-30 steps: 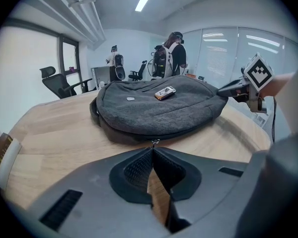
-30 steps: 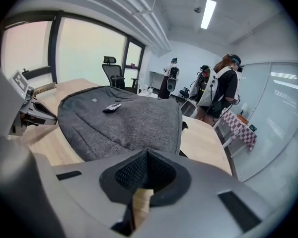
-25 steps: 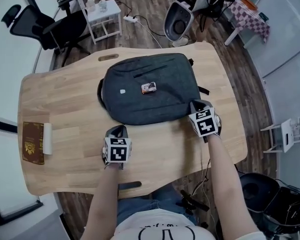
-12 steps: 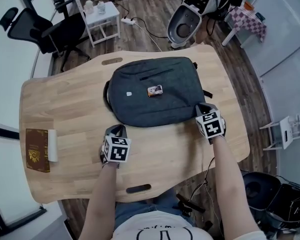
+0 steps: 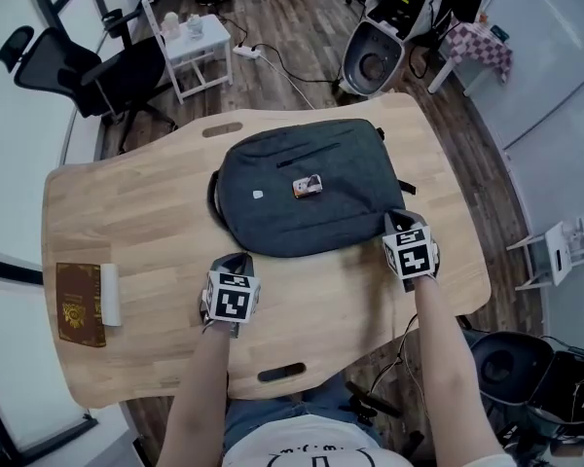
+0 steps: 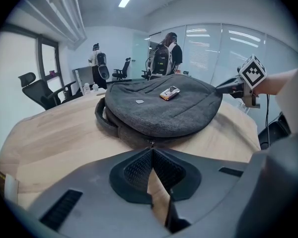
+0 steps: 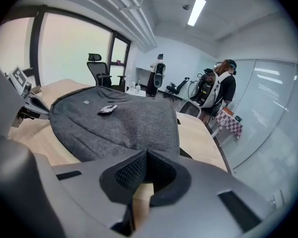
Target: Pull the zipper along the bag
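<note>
Office chairs and plank flooring surround a pale wooden counter [image 5: 127, 212]. At its centre lies the grey bag [image 5: 273, 212], flat, with a small tag [image 5: 308, 186] on top. Below the bag's lower left edge, the left tool [image 5: 234, 261] has its jaws together, tips right at the zipper pull [image 6: 149, 143]; whether they pinch it is unclear. At the bag's lower right corner, the right tool [image 5: 399, 220] is also closed, tips against the fabric. A brown booklet [image 5: 81, 305] lies far left.
</note>
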The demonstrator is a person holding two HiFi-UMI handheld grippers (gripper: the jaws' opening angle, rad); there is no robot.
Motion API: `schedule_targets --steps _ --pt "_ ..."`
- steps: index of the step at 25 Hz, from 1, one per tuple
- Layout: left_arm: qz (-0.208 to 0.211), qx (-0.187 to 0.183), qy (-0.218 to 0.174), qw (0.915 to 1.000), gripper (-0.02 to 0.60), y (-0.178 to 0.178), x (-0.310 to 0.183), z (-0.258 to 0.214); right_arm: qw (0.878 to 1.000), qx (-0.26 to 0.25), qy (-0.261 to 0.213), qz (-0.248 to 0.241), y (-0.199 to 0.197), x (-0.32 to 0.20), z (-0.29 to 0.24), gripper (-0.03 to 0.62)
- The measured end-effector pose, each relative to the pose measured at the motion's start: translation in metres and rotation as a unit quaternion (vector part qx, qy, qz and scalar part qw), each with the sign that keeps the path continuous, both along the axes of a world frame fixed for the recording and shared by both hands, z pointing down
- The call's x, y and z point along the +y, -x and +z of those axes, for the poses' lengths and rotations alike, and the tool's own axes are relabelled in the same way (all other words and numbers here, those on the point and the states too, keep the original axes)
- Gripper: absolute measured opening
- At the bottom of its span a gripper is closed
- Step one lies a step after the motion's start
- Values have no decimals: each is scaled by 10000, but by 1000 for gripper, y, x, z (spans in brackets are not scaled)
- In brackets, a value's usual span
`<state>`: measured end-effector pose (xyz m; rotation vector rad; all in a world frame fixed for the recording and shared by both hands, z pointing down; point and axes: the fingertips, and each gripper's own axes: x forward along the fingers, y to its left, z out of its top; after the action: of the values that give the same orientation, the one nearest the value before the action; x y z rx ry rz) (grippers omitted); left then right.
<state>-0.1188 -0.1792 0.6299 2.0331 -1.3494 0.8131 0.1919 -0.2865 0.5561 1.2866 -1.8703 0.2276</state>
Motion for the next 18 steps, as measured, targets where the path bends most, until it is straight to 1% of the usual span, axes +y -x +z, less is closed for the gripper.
schedule_targets --steps 2,7,10,13,14,15,18 --pt "106 49 12 9999 18 -7 7 -2 9999 -8 -54 -147 9 12 -3 54" --pt "172 382 87 9991 18 -32 27 -3 9985 -180 -47 -517 33 47 -7 54" --pt "357 522 123 9979 18 -53 38 -2 9966 -323 56 -752 48 64 -6 54" --pt "577 665 146 9960 18 -77 46 0 9941 -428 267 -957 58 78 -3 58" --pt "655 695 156 9953 18 -84 48 0 9928 -467 371 -1040 61 82 -1 124" --pt "730 725 163 9946 18 -91 50 1 9914 -498 461 -1119 63 87 0 153" --pt "877 858 206 9922 18 -109 52 0 9879 -488 561 -1363 68 98 0 160"
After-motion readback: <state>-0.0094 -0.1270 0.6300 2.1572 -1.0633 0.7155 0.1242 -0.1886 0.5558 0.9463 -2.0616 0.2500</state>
